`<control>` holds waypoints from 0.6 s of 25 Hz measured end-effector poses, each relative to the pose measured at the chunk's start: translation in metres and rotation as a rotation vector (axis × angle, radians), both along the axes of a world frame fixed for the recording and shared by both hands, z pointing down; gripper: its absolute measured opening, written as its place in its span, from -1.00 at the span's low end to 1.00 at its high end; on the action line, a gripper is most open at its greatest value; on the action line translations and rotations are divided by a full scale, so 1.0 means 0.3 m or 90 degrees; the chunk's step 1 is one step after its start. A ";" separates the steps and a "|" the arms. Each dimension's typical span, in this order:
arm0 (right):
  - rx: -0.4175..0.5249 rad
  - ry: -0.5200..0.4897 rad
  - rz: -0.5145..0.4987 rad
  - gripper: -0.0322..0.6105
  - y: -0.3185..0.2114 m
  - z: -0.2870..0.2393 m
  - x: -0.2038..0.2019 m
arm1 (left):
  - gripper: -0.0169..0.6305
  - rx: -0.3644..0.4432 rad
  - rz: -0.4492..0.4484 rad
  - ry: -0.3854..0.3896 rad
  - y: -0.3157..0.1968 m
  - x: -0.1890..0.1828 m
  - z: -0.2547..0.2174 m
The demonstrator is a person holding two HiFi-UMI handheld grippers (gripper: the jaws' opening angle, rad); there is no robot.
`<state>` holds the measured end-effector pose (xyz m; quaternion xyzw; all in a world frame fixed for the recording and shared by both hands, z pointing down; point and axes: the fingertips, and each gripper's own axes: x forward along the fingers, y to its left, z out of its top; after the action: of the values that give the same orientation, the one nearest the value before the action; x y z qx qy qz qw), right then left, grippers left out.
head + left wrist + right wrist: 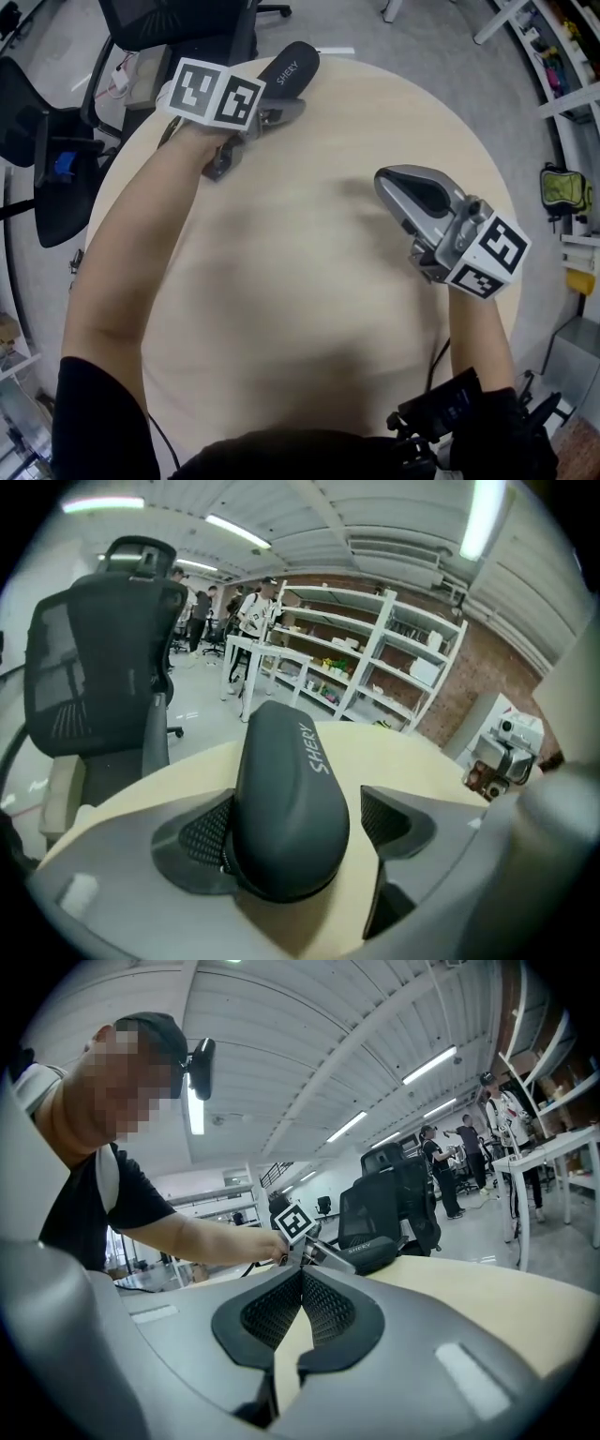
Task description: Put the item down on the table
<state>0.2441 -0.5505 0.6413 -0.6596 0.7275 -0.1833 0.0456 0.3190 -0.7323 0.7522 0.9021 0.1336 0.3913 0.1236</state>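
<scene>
Closest to me, both my forearms reach out over the round, pale wooden table [309, 281]. My right claw [302, 1283] hangs over the right part of the table. Its two jaws are pressed together at the tips, the dimpled black pads meet in a line, and there is nothing between them. Only a slim wedge of tabletop shows below where they meet.

Farther out on the left, my left claw [292, 829] is spread wide around the black case [286, 780]. The case has white lettering along its top. It lies on the tabletop near the far edge, its rounded end toward me and its length running away from me. The pad on one side sits right against the case's flank. The other pad stands clear of it, with bare wood showing in the gap, so nothing is pinching it. From my right claw's view, across the table, I can see the same case low on the wood, just beyond the marker cube [293, 1222] on my left claw.

Past the table's edge stands a black mesh office chair [94, 686] on a grey floor. Behind it are white shelves [375, 658] loaded with small things, against a brick wall. A few people [253, 611] stand far back under long ceiling lights.
</scene>
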 end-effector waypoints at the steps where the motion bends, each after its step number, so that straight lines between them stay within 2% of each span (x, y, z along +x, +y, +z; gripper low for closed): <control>1: 0.000 0.000 0.000 -0.85 -0.001 -0.002 0.000 | 0.32 0.011 0.012 -0.003 0.003 -0.008 0.006; 5: 0.002 0.001 0.007 -0.85 -0.002 -0.015 -0.001 | 0.43 0.027 0.006 -0.002 -0.024 -0.036 0.003; 7: 0.005 0.000 0.012 -0.85 0.002 -0.032 -0.004 | 0.47 0.037 -0.015 0.021 -0.052 -0.077 -0.036; 10: 0.004 -0.002 0.021 -0.85 0.029 -0.057 -0.012 | 0.48 0.035 -0.040 0.108 -0.065 -0.208 -0.152; 13: -0.005 -0.002 0.035 -0.85 0.065 -0.078 -0.029 | 0.47 -0.016 -0.050 0.218 -0.029 -0.398 -0.300; 15: -0.018 -0.001 0.042 -0.85 0.094 -0.088 -0.061 | 0.38 -0.043 -0.047 0.262 0.013 -0.525 -0.371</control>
<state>0.2259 -0.5223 0.6149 -0.6836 0.7027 -0.1925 0.0425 0.1616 -0.7284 0.6408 0.9626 0.1361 0.1890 0.1382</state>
